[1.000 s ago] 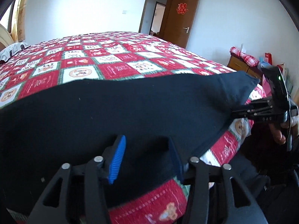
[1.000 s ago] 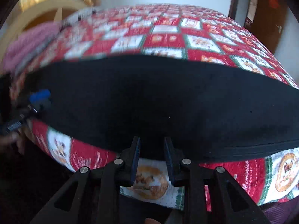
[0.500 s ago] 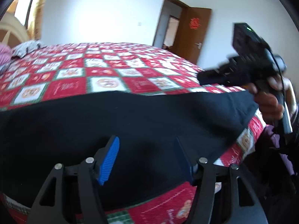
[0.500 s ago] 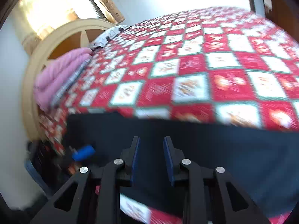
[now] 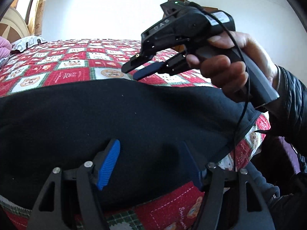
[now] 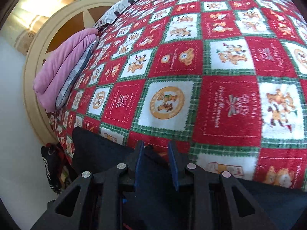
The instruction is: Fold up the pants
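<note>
**A:** So, left wrist view first. The black pants (image 5: 119, 118) lie flat on the checked bedspread (image 5: 65, 67), directly ahead of and under the left gripper (image 5: 151, 163), long axis running side to side across its line of sight. The jaws are opening, with cloth beneath them but nothing pinched. The right gripper (image 5: 141, 70) hovers above the far edge of the pants, up and to the right, carried by a hand (image 5: 226, 65). Its jaws sit a little apart with nothing between.

**B:** Which one's closer to the cloth?

**A:** Left, I'd say. It's practically on the near edge. Any writing: the right gripper's body has raised characters, looks like "AS", plus a white sticker I can't read.

**B:** And the right wrist view?

**A:** Pants (image 6: 99, 149) sit below and behind its fingers (image 6: 138, 164), one corner poking out left. Ahead is just bedspread (image 6: 220, 57). The squares have small script, too blurry to read. Pink blanket (image 6: 59, 71) far left by the headboard (image 6: 32, 61).
</note>
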The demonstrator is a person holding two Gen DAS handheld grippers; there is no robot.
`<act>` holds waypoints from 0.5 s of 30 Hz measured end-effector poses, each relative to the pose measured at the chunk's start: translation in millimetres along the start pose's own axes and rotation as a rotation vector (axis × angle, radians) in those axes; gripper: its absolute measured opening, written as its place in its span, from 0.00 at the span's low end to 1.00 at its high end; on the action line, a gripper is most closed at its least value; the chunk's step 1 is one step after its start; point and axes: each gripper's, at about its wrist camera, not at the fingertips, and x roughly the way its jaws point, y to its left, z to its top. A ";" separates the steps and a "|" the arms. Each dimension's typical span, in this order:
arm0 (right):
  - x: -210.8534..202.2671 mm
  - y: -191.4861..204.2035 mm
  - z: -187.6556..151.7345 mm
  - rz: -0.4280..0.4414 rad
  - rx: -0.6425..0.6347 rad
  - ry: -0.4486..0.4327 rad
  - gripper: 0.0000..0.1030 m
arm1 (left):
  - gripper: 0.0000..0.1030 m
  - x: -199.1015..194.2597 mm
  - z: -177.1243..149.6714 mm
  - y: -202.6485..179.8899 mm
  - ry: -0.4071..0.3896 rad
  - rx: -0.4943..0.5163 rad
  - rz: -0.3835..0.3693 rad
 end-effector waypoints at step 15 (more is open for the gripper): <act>-2.5 3.7 6.8 0.057 0.046 -0.043 0.03 | 0.68 -1.3 -0.6 1.8 -0.007 -0.001 -0.009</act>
